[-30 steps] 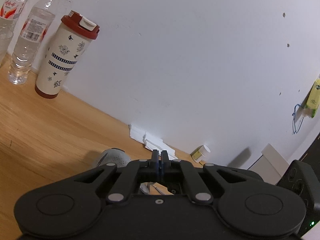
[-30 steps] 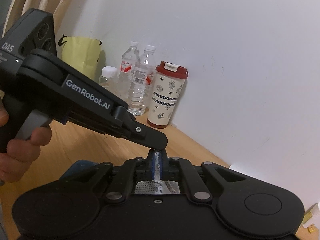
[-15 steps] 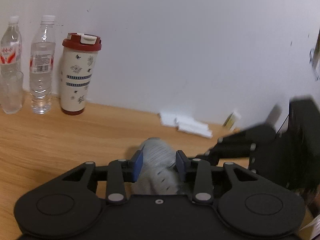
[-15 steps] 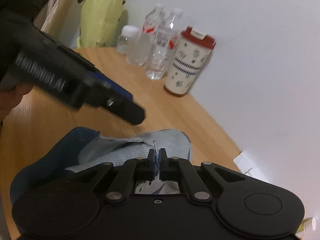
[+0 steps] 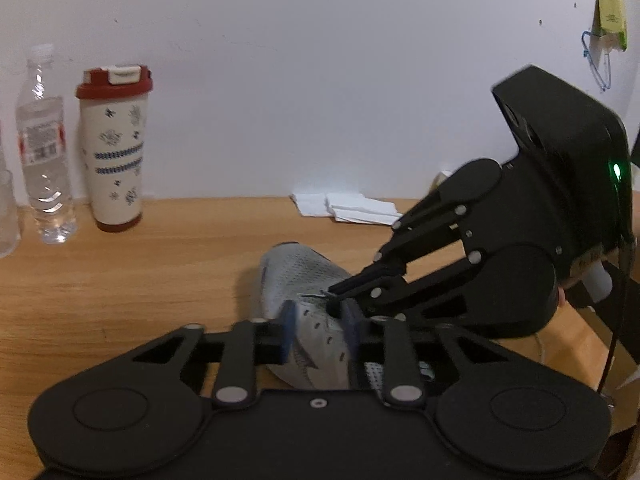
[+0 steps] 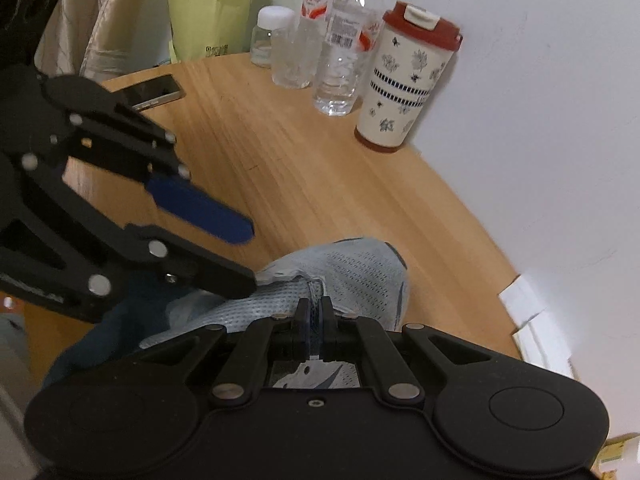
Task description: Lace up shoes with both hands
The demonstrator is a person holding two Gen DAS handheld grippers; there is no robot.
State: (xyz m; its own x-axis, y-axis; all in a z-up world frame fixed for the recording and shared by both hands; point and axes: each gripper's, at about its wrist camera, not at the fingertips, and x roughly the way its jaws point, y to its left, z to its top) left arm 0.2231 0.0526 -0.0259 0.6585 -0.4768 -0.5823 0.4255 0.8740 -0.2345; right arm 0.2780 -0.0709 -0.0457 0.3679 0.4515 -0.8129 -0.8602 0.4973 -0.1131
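A second before, the left hand-held gripper [image 5: 318, 330] had been clenched and pointed at the white wall; by this moment it had released, its jaws standing apart on either side of the pale grey mesh sneaker [image 5: 308, 300], and it had dropped down over the eyelet rows. The right hand-held gripper [image 6: 316, 322] was clenched throughout on the thin pale shoelace [image 6: 314, 300], which it held pinched just above the sneaker's tongue. In the left view its tips met at the lace area, touching or nearly touching the upper. My reading was that the lace end had been passed to the right side, and the left one was freed to take the next eyelet or steady the shoe; lacing looked only partly done.

The sneaker lay on the light wooden counter [image 6: 320, 152], toe toward the wall, a dark blue cloth or second shoe beside it, too hidden to name.

Counted: one sneaker clearly seen, one lace strand in the grip, two hand-held grippers. Behind stood one cream tumbler with a red lid [image 6: 406, 80], two clear plastic water bottles [image 6: 340, 44], one small clear jar with a white cap [image 6: 269, 36], one dark phone [image 6: 154, 90], one yellow-green bag [image 6: 212, 4] and a small pile of white paper pieces [image 5: 348, 208].
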